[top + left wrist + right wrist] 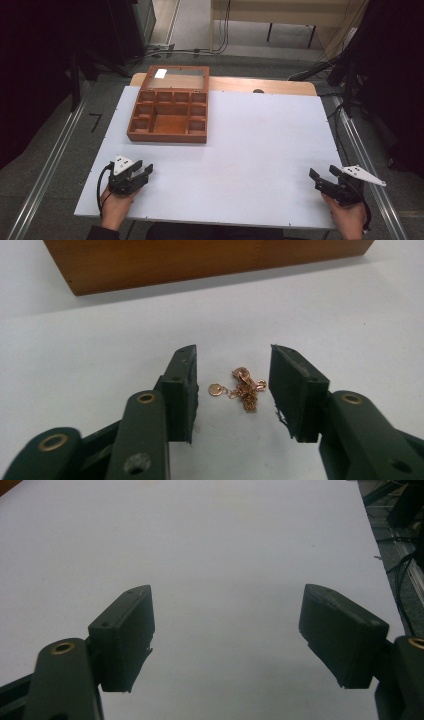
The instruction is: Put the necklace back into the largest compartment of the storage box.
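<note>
A small gold chain with a round tag and clasp [241, 390] lies bunched on the white table, between the two jaws of my left gripper [232, 385]. That gripper is open and its pads stand on either side of the chain without touching it. From above, my left gripper [145, 168] sits near the table's front left corner. The open wooden jewellery box [169, 111] with several compartments stands beyond it, and its front wall [200, 260] crosses the top of the left gripper view. My right gripper [322, 173] is open over bare table at the front right [225, 625].
The box's glass lid [175, 78] lies flat behind it at the table's far edge. The white table top [260, 145] stretches wide between the two grippers. Metal rails and cables run along the floor on both sides.
</note>
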{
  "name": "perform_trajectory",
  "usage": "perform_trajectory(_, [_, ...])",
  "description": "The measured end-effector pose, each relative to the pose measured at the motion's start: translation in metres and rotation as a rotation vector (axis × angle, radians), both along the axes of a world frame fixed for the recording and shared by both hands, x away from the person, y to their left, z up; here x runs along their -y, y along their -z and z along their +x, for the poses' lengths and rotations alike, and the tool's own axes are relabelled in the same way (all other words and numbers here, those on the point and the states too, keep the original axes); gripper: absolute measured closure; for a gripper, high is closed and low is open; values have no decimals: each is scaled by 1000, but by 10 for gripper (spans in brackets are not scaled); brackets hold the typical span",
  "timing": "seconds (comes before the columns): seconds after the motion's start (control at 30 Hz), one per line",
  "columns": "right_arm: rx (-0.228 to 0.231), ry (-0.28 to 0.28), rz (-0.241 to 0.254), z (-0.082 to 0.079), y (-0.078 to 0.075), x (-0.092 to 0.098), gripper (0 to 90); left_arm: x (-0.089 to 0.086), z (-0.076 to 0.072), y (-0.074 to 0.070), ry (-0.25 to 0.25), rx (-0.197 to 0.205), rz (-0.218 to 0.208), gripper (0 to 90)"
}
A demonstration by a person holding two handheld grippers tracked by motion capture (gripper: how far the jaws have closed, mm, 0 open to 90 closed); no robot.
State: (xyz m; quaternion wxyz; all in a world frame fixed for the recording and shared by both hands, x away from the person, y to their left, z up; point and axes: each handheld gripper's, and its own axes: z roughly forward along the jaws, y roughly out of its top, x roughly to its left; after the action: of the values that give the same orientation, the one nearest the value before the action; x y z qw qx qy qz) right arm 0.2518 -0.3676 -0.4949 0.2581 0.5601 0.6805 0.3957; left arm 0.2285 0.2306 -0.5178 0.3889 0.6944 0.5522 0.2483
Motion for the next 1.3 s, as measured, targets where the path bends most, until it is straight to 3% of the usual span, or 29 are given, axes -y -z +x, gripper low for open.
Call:
perform_trajectory(0.57, [-6,3,3,0,0,1,208,4,2,1,34,-44,11,717])
perform_trajectory(0.7, [-8,2,2,1,1,1,209,5,2,1,37,-45,18,718])
perform_trajectory(0.97, [-9,4,4,1,0,1,210,6,2,0,28,-59,37,844])
perform_trajectory(1.3, [-10,6,7,1,0,1,210,7,0,-3,19,-45,32,858])
